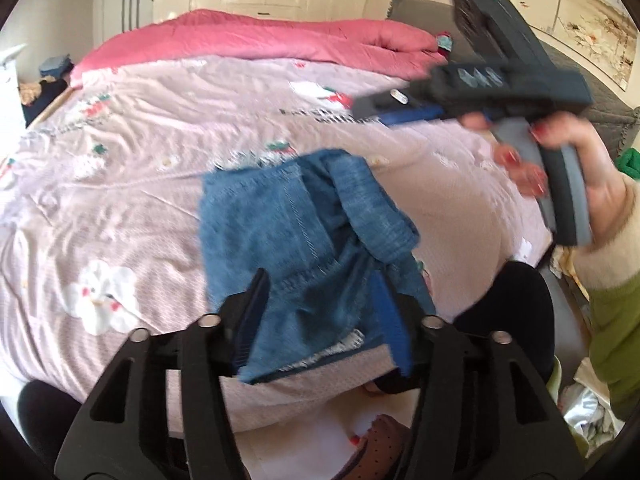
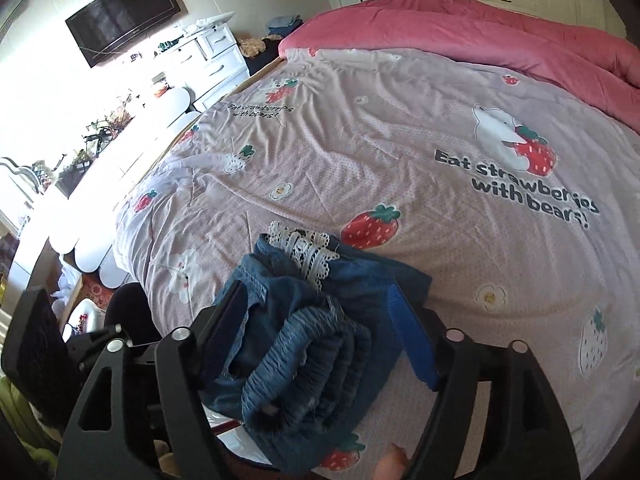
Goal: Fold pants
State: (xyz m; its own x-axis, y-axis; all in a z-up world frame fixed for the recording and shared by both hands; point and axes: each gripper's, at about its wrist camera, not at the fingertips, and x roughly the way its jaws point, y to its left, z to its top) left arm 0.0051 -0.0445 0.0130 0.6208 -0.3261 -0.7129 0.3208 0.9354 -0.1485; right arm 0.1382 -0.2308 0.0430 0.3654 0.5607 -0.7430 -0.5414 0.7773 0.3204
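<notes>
Pants [image 1: 304,236] lie folded by the bed's [image 1: 120,208] near edge, long axis running away; both left tongs [image 1: 320,316] and right tongs [image 2: 316,332] released, left nearer.

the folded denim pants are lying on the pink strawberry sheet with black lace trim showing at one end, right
Not quite: the lace trim is white, not black, as the right wrist view shows. The rest holds: the folded denim pants lie on the pink strawberry sheet.
</notes>
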